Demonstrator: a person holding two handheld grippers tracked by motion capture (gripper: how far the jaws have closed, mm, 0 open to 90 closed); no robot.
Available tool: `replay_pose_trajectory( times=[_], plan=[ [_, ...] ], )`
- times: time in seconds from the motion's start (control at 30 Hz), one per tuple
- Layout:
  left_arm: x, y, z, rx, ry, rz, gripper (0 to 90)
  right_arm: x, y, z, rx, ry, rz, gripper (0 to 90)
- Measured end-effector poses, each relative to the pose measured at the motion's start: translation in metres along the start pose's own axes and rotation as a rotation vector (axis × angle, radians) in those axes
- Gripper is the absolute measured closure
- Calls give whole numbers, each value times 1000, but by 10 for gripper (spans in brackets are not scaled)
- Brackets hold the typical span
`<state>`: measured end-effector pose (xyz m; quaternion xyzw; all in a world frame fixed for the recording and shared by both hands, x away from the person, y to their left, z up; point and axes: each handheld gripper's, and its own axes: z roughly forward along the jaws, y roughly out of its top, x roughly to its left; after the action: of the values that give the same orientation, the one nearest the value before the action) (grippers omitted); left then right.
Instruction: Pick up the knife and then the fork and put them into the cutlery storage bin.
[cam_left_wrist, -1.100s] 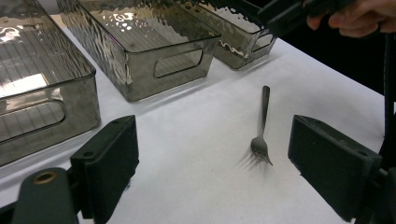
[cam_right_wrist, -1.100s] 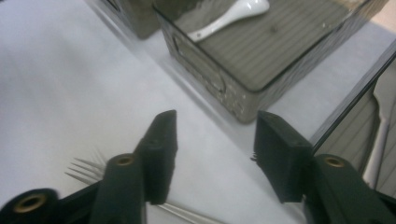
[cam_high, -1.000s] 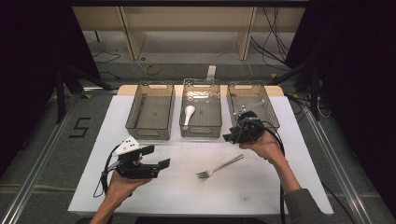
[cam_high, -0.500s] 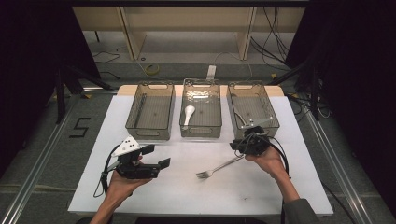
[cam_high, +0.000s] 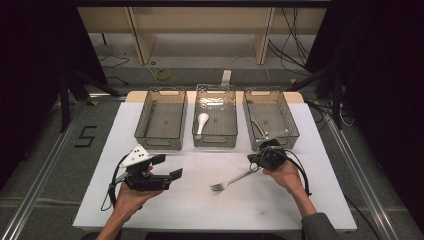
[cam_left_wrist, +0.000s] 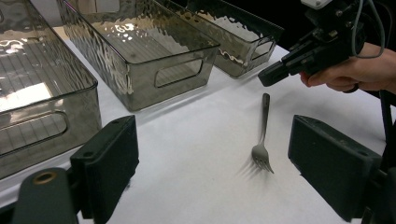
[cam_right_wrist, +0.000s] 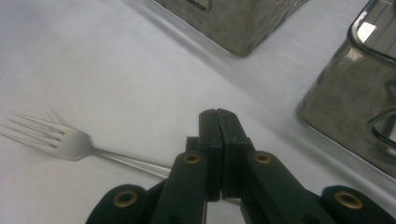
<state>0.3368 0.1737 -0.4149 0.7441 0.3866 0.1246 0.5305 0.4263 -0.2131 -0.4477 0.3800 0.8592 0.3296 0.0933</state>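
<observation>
Fork (cam_high: 234, 179) flat on the white table (cam_high: 310, 200), right of the middle and nearer the front edge than the trays, tines toward the front-left, handle running back and right. Right gripper (cam_high: 255, 161) low over the handle's far end, just in front of the right tray (cam_high: 270, 118). In the right gripper view, jaws pressed pad to pad after just closing, nothing between them, fork (cam_right_wrist: 70, 142) handle passing beneath the black jaw arms; contact with the handle impossible to tell. In the left gripper view, right gripper (cam_left_wrist: 266, 77) hanging just above the tip of the handle, fork (cam_left_wrist: 263, 140) lying between the left gripper's own two jaws but farther off on the table. Left gripper (cam_high: 170, 167) held near the front-left part of the table, jaws wide apart, gripping nothing, pointing across toward the fork. Three smoky see-through trays in a row along the back edge: left tray (cam_high: 161, 120), middle tray (cam_high: 215, 114) holding a white spoon (cam_high: 201, 121), right tray closest to the right hand (cam_high: 285, 174).
</observation>
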Motion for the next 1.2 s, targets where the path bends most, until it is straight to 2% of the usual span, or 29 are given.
replay_pose_trajectory(
  times=[0.2,0.63,0.87,1.07,1.2],
  plan=[
    [0,-1,0,-1,0,1,155,-2,-2,6,25,-9,2,900],
    [-1,-1,-2,-2,0,1,155,-1,-8,26,129,-33,-18,900],
    [-1,-1,-2,-2,1,7,155,-1,-10,23,139,-31,-9,900],
    [-3,0,0,-4,-1,8,155,7,-16,15,191,-32,-11,900],
    [-4,-1,0,1,-4,15,155,17,-22,7,232,-25,-34,900]
  ],
)
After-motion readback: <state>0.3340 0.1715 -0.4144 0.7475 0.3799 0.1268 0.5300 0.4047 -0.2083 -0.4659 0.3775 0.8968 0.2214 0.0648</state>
